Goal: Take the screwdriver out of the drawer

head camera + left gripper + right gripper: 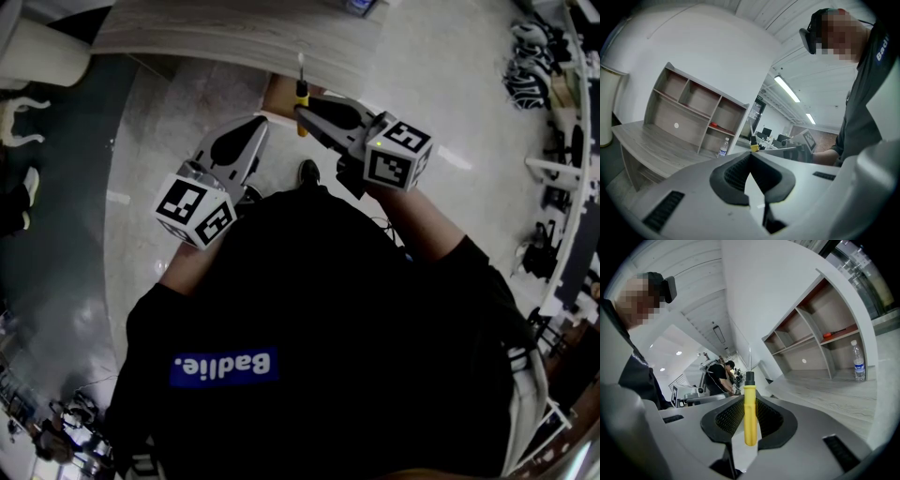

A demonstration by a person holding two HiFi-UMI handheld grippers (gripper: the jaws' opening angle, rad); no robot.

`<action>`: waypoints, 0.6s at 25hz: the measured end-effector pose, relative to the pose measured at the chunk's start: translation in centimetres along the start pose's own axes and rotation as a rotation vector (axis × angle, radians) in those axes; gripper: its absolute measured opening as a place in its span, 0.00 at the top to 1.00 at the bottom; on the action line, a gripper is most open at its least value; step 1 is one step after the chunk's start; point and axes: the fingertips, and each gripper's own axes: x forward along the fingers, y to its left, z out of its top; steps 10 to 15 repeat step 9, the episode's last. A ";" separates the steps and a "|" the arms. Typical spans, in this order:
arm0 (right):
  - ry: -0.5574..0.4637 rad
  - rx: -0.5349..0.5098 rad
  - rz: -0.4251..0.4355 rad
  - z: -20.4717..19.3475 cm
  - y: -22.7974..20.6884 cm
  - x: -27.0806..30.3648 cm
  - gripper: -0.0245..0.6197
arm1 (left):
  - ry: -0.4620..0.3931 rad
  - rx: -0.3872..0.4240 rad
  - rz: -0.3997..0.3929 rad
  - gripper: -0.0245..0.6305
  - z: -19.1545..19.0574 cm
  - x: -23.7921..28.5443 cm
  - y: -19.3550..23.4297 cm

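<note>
A screwdriver (749, 413) with a yellow handle, black collar and thin metal shaft stands upright between my right gripper's (749, 401) pads, which are shut on its handle. In the head view the right gripper (305, 114) holds the screwdriver (302, 92) over the wooden desk edge (234, 37). My left gripper (255, 131) hangs beside it, lower and to the left. The left gripper (751, 161) is shut with nothing between its jaws. The screwdriver tip (753, 146) and the right gripper show beyond it. No drawer is visible.
A grey wooden desk (651, 145) carries a shelf unit (696, 112) with a water bottle (723, 146) beside it and a red item on one shelf. The person's dark shirt fills the lower head view. Glossy floor (141, 187) lies below; office clutter lines the right wall.
</note>
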 end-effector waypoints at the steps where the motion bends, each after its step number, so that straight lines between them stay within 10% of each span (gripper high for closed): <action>1: 0.001 -0.001 0.000 0.0 0.0 0.0 0.81 | -0.001 0.001 -0.001 0.96 0.0 0.0 0.0; 15: 0.000 -0.001 -0.006 -0.1 -0.2 0.1 0.81 | -0.001 -0.004 -0.003 0.96 -0.2 0.1 0.0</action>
